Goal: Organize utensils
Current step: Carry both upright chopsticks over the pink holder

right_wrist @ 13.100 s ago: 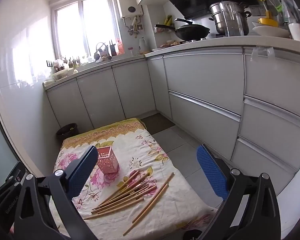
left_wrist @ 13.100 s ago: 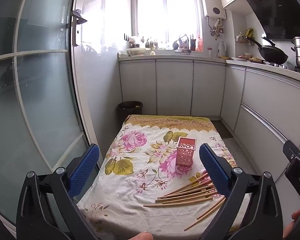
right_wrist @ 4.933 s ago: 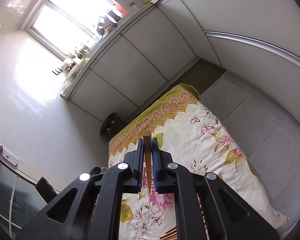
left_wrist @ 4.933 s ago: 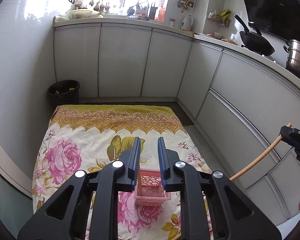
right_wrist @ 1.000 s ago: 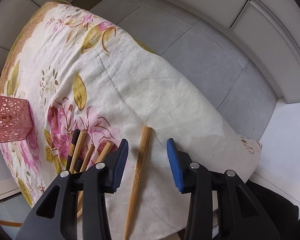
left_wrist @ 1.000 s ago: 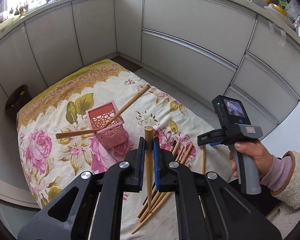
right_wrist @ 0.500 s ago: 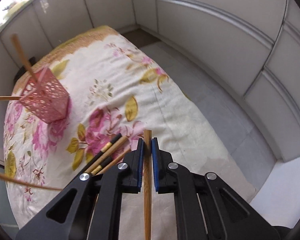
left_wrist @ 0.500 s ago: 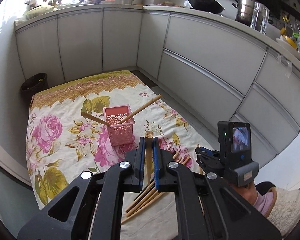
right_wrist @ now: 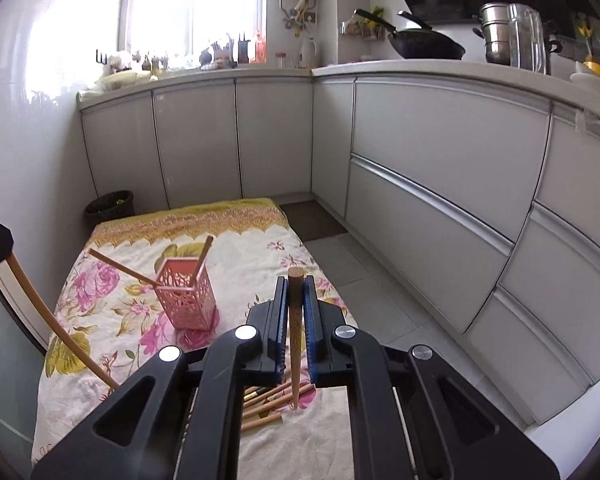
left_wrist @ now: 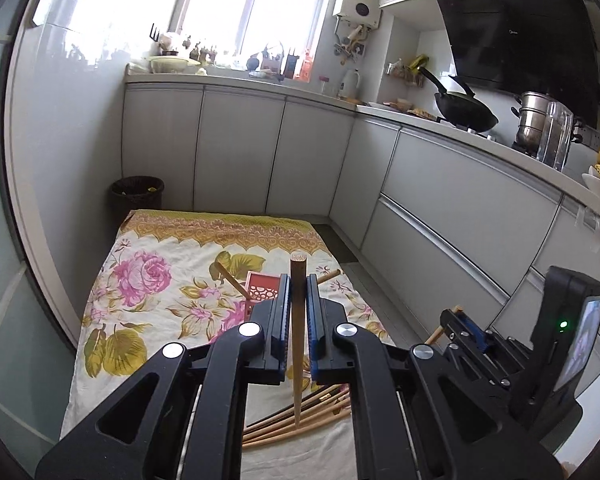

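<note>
**Two chopsticks gripped, two in the pink holder**

We look down a narrow kitchen: grey cabinets run along the far wall and down the right side, a bright window sits above the far counter, and a black wok and steel pot stand on the right-hand counter. A dark waste bin stands on the floor by the far left corner of the low table. The table is draped in a floral cloth with pink roses and a gold patterned band along its far edge.

Near the middle of the cloth stands the pink perforated holder, upright. Two chopsticks sit in it: one leans out towards the far left, the other rises steeply at the holder's right side. At the near edge of the cloth a loose bundle of chopsticks lies flat, fanned out and touching one another.

Our left gripper is clamped narrowly on a wooden chopstick, which stands nearly upright between the blue pads, its blunt end above the fingers and its thin tip hanging over the bundle. Our right gripper pinches another chopstick in the same way, above the near right part of the cloth.
</note>
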`<action>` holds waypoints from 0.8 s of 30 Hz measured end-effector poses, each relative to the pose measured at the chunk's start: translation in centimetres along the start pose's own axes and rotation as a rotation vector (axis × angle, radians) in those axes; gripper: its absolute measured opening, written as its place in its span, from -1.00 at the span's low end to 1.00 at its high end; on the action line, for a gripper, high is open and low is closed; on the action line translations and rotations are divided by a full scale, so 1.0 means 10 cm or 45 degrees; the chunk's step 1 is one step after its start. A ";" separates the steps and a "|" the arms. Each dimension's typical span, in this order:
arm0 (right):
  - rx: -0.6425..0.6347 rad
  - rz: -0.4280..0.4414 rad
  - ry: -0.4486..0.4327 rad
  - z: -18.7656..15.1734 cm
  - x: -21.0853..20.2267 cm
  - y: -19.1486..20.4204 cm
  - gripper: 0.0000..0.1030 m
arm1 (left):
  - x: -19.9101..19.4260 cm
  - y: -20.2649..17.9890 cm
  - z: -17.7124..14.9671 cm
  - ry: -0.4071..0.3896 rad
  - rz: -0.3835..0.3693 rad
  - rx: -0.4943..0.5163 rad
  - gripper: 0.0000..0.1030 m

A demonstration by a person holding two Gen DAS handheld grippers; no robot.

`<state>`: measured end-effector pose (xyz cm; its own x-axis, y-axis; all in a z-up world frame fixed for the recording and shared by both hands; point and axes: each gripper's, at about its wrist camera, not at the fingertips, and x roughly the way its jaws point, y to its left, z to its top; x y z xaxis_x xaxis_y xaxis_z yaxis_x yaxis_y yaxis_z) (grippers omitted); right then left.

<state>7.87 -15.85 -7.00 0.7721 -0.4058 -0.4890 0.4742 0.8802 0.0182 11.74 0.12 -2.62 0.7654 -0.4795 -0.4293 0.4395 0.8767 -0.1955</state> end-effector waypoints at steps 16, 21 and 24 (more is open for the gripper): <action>0.035 0.115 -0.153 0.67 -0.31 0.08 -0.85 | -0.02 0.12 0.50 -0.119 0.041 -0.044 -0.87; 0.057 0.173 -0.226 0.87 -0.34 0.19 -0.85 | 0.08 0.08 0.72 -0.193 0.042 -0.020 -0.87; 0.071 0.207 -0.262 1.00 -0.33 0.25 -0.85 | 0.16 0.07 0.84 -0.232 0.037 -0.014 -0.87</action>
<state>10.73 -14.78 3.33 0.9071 -0.3069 -0.2881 0.3553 0.9253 0.1329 17.24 -0.31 3.97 0.8507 -0.4519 -0.2684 0.4114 0.8903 -0.1951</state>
